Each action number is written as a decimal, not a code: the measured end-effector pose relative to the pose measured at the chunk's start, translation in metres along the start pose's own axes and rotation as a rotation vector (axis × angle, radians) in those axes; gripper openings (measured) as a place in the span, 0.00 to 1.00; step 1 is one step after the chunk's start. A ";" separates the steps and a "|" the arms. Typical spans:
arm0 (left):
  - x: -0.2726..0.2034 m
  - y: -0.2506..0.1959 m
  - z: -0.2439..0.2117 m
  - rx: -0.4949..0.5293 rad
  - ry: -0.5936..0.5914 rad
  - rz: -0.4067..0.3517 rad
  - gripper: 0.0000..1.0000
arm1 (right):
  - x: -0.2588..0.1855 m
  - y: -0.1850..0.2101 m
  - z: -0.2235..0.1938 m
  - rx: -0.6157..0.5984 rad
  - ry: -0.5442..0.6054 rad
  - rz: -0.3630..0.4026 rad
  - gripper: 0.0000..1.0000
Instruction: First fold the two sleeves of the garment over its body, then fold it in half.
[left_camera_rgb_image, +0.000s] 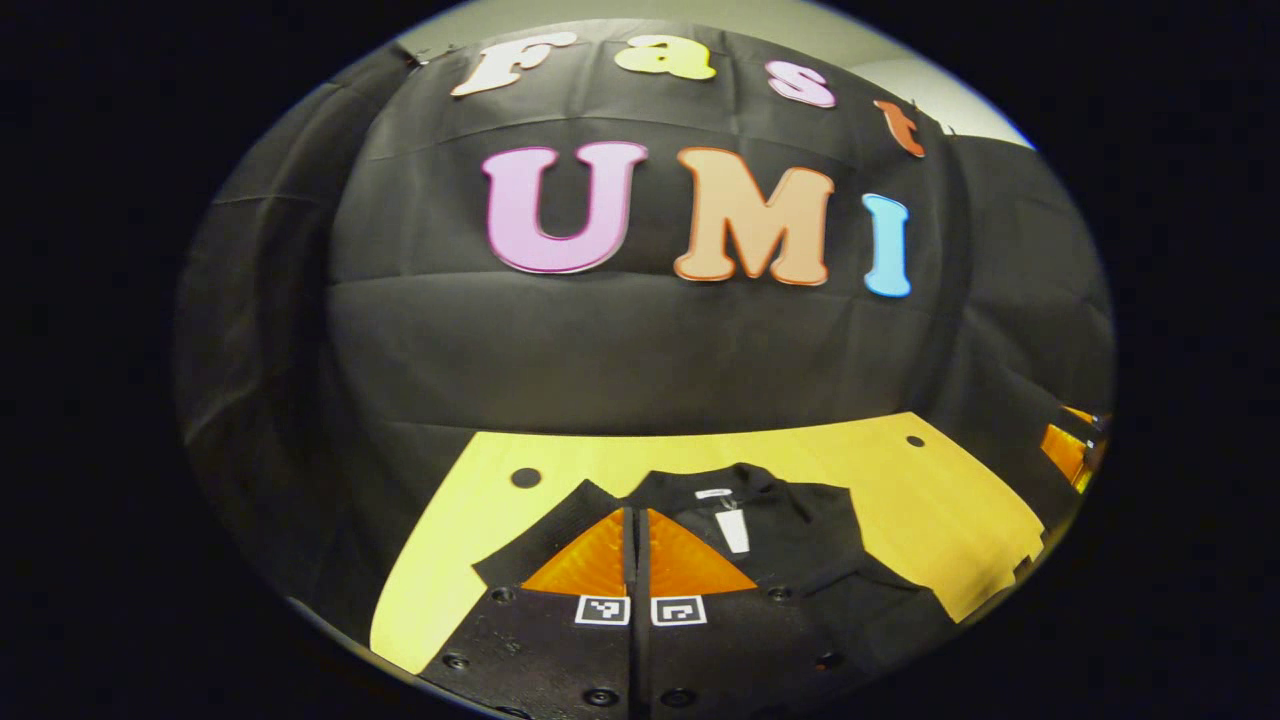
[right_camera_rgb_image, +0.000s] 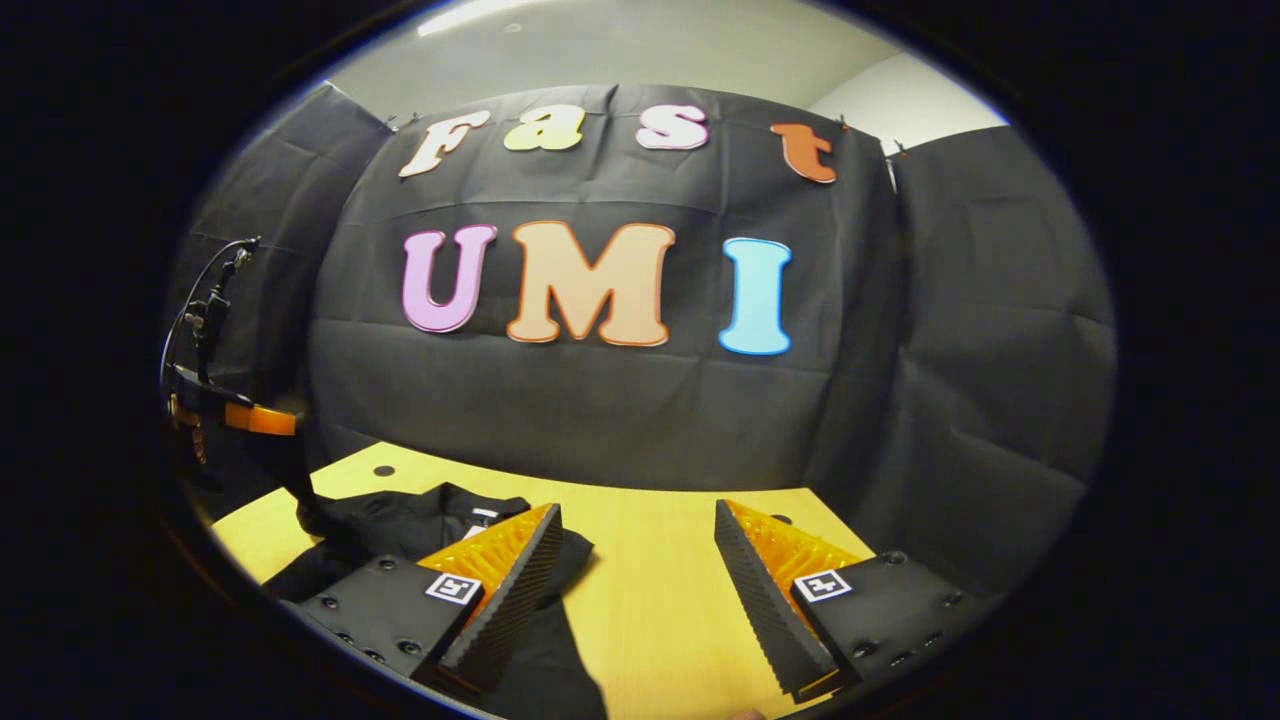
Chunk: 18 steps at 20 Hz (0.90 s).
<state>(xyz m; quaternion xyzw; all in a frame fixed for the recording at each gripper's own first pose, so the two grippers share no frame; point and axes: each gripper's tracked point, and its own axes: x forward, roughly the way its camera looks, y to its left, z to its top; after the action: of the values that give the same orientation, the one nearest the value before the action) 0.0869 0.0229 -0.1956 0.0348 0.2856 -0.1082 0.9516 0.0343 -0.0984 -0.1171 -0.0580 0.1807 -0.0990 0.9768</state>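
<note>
Yellow table (right_camera_rgb_image: 660, 590): garment (left_camera_rgb_image: 800, 560) under closed left gripper (left_camera_rgb_image: 636, 520); right gripper (right_camera_rgb_image: 636, 528) open beside it.

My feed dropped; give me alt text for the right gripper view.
The right claw hangs open above a yellow table, its left finger over the edge of a black garment. The left claw touches the garment's far side.
</note>
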 end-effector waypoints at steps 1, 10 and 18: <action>0.008 -0.013 0.000 0.011 0.010 -0.019 0.00 | -0.003 -0.013 -0.002 0.005 0.004 -0.019 0.98; 0.086 -0.126 -0.043 0.109 0.145 -0.181 0.00 | -0.043 -0.112 -0.035 0.030 0.068 -0.183 0.97; 0.135 -0.175 -0.110 0.176 0.315 -0.228 0.00 | -0.060 -0.153 -0.060 0.052 0.127 -0.261 0.98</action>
<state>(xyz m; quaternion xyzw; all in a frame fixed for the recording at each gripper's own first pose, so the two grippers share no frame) 0.0980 -0.1584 -0.3625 0.1017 0.4223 -0.2330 0.8701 -0.0692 -0.2393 -0.1288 -0.0491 0.2304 -0.2331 0.9435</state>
